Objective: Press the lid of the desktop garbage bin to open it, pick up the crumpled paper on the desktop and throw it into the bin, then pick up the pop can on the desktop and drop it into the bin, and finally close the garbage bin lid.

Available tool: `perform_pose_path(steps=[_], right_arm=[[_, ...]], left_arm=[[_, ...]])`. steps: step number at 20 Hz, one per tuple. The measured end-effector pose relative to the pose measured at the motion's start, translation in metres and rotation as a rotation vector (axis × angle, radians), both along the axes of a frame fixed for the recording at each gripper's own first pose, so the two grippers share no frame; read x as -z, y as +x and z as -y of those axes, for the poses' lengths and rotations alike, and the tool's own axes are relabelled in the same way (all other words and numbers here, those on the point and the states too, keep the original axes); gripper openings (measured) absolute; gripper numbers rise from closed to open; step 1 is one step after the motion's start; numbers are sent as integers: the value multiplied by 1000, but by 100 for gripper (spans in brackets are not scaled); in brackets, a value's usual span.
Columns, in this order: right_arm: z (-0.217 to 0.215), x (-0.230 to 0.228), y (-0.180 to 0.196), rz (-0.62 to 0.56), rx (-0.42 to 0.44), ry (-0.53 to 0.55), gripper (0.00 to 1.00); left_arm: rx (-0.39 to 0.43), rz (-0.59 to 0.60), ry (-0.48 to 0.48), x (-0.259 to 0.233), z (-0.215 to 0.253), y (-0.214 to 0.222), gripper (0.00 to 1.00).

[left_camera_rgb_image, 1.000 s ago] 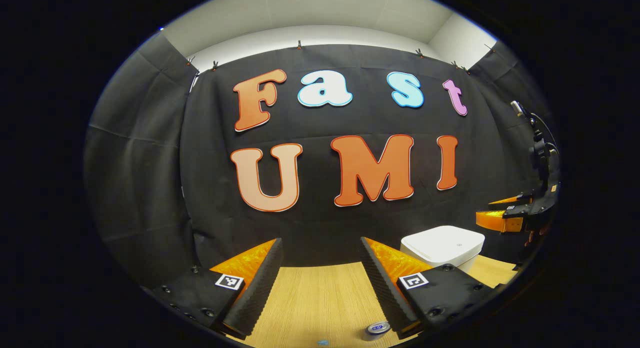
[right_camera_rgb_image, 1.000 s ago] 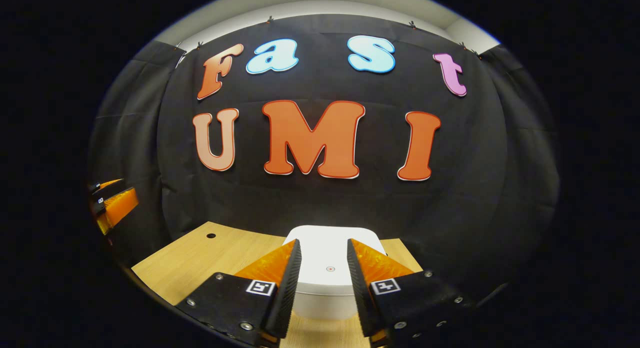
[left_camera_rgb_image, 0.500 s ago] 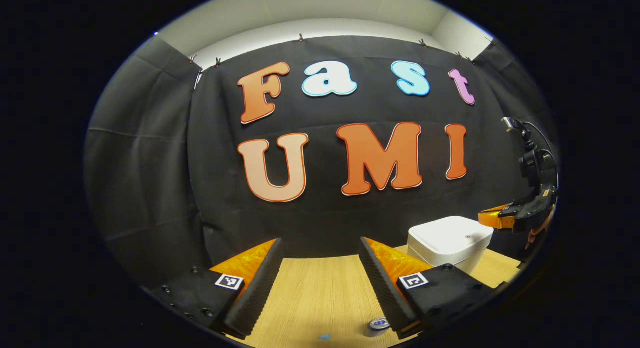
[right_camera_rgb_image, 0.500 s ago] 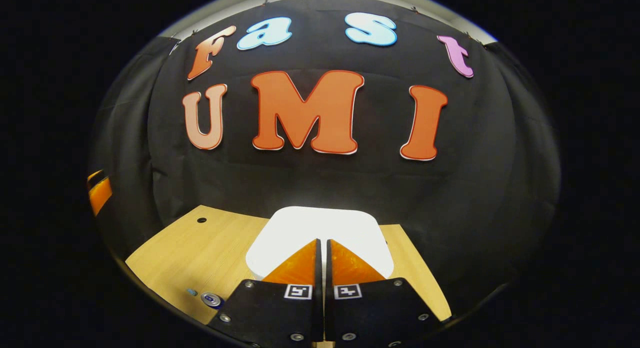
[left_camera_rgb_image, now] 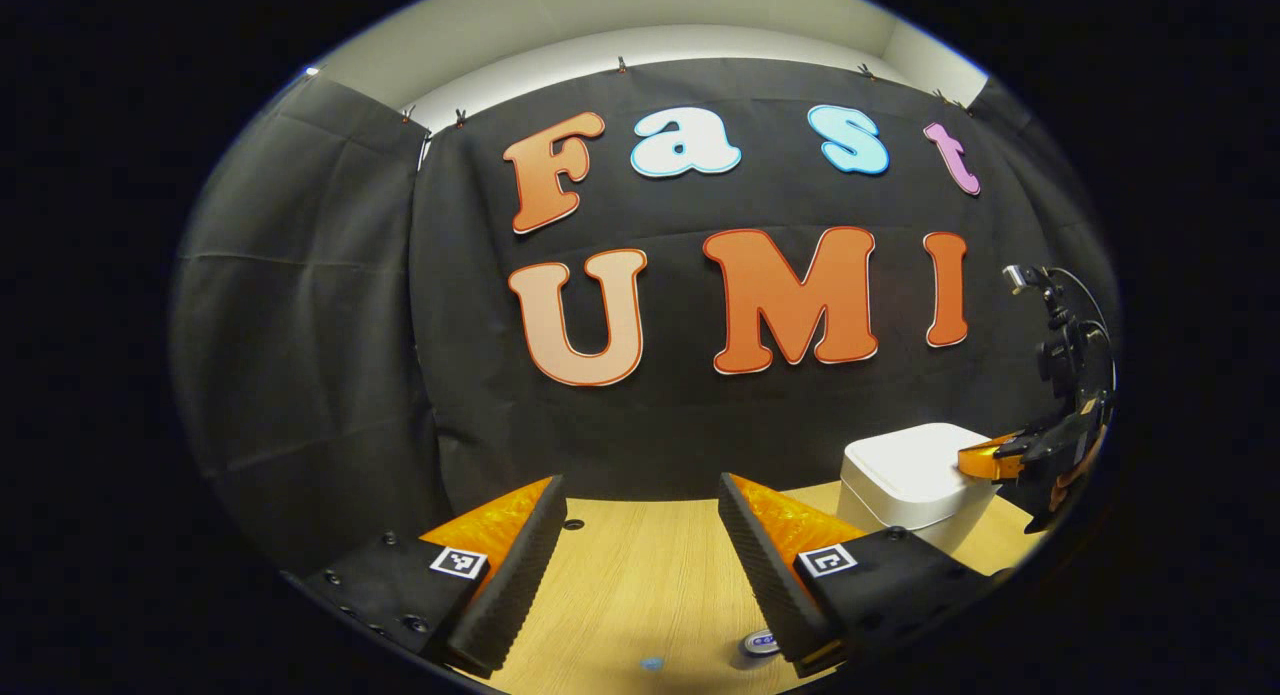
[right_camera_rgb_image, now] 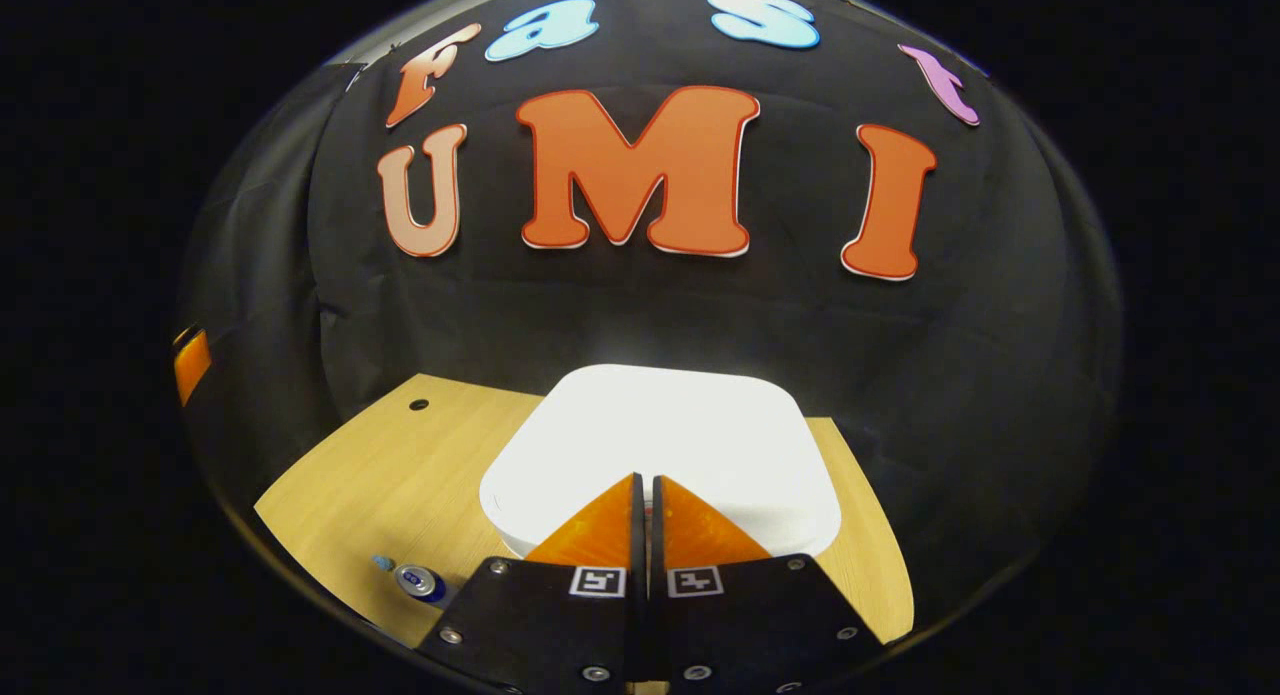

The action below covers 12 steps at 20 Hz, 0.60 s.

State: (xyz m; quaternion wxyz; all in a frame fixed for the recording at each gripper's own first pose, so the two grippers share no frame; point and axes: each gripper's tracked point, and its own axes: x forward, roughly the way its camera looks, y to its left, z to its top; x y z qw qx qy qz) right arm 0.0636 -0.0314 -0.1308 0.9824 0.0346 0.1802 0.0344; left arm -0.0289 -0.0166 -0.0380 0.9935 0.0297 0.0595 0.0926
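The white desktop bin (right_camera_rgb_image: 690,435) stands with its lid down on the wooden table, close under my right gripper (right_camera_rgb_image: 645,480). That gripper is shut, its fingers together with the tips at the near part of the lid. In the left gripper view the same bin (left_camera_rgb_image: 900,465) sits at the right, with the right gripper (left_camera_rgb_image: 975,462) tilted down onto its lid. My left gripper (left_camera_rgb_image: 640,495) hangs open over the table with nothing between its fingers. The pop can (left_camera_rgb_image: 758,645) stands by its right finger. The can (right_camera_rgb_image: 420,582) lies at the lower left in the right gripper view.
The wooden table (left_camera_rgb_image: 640,575) runs back to the black cloth wall. A small round hole (right_camera_rgb_image: 419,405) sits near the table's far left corner. A small blue speck (left_camera_rgb_image: 651,663) lies on the wood near the can.
My right gripper has shut and come down close onto the bin lid. The left gripper has drifted a little left, so the bin sits farther right in its view.
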Motion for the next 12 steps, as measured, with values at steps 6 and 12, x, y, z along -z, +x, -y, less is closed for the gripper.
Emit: perform_pose_path(steps=[6,12], right_arm=[[-4,-8,1,60,-60,-76,1],[-1,-61,1,225,-1,-37,1]], left_arm=[[14,-27,-1,9,15,3,99],[41,0,13,5,-5,10,99]])
